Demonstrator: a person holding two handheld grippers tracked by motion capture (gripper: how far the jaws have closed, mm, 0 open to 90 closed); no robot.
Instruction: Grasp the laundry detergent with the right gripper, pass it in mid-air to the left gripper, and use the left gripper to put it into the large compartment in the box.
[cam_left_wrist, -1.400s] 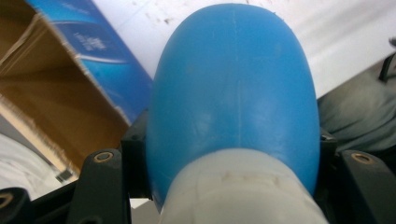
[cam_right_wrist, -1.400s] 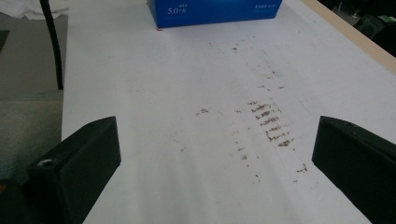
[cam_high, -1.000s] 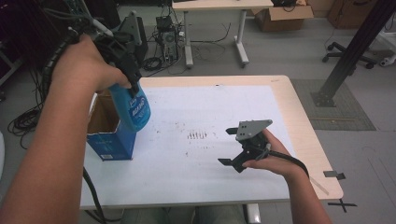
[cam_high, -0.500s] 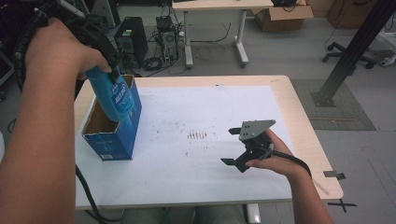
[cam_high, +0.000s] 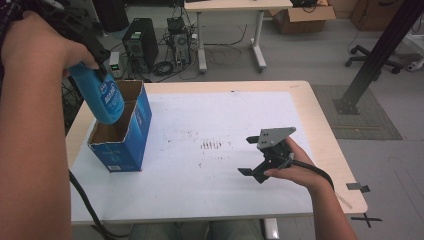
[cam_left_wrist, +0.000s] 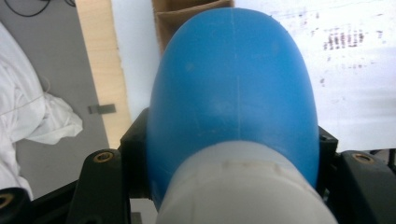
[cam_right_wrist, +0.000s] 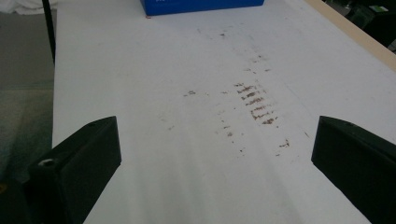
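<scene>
1. Since the earlier frame your left gripper (cam_high: 92, 47) has carried the blue bottle (cam_high: 102, 97) from beside the box to over its open top; your right gripper (cam_high: 265, 157) stayed put.
2. Left jaws clamped on the bottle just below its white neck (cam_left_wrist: 243, 186); smooth rounded blue plastic, moulded seam down the middle, hanging base-down and tilted.
3. Bottle base sits at the mouth of the blue cardboard box (cam_high: 120, 150), brown raw card inside, flaps up, at the left side of the table.
4. Right jaws spread wide, nothing between them, blocky black pads low over the white sheet (cam_right_wrist: 187, 154).
5. Sheet is matte, scuffed with brown ribbed smudges (cam_right_wrist: 254, 105); pale wood table edge (cam_high: 345, 165) around it.
</scene>
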